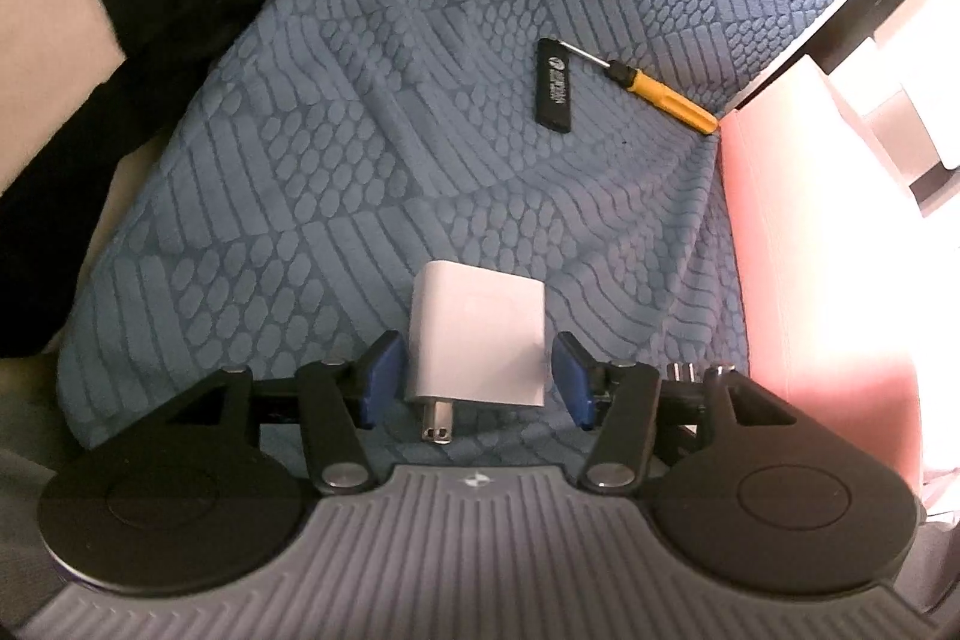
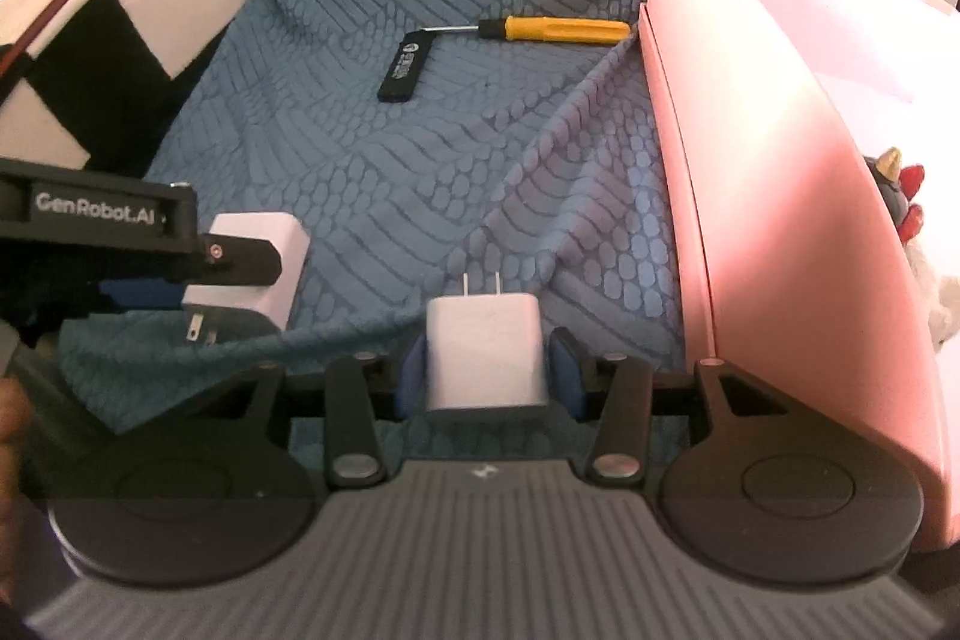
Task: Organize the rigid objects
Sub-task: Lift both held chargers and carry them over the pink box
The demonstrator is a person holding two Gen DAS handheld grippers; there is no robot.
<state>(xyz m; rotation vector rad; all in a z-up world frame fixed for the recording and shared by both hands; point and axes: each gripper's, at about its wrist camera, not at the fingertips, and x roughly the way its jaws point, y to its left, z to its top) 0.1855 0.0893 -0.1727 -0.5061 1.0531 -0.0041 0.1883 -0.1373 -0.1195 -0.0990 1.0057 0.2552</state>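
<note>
A: What lies around the two chargers?

B: Both rest on a blue patterned bedspread point(image 2: 420, 148). In the upper middle of the right wrist view a black USB stick point(image 2: 406, 66) touches the metal tip of a yellow screwdriver point(image 2: 555, 30), whose handle end reaches a pink box point(image 2: 774, 196) that fills the right side. A checkered cloth point(image 2: 108, 10) is in the upper left. Nothing stands between the chargers and the box.

A: And the chargers?

B: The larger white charger point(image 1: 477, 334) sits low in the centre of the left wrist view, prongs toward the camera. The left gripper point(image 1: 474, 379) is open around it, with a small gap on each side.

A: The other one?

B: The small white charger point(image 2: 486, 355) lies prongs away from the camera, at lower centre. The right gripper point(image 2: 487, 370) has its blue pads beside it; I cannot tell if they press.
</note>
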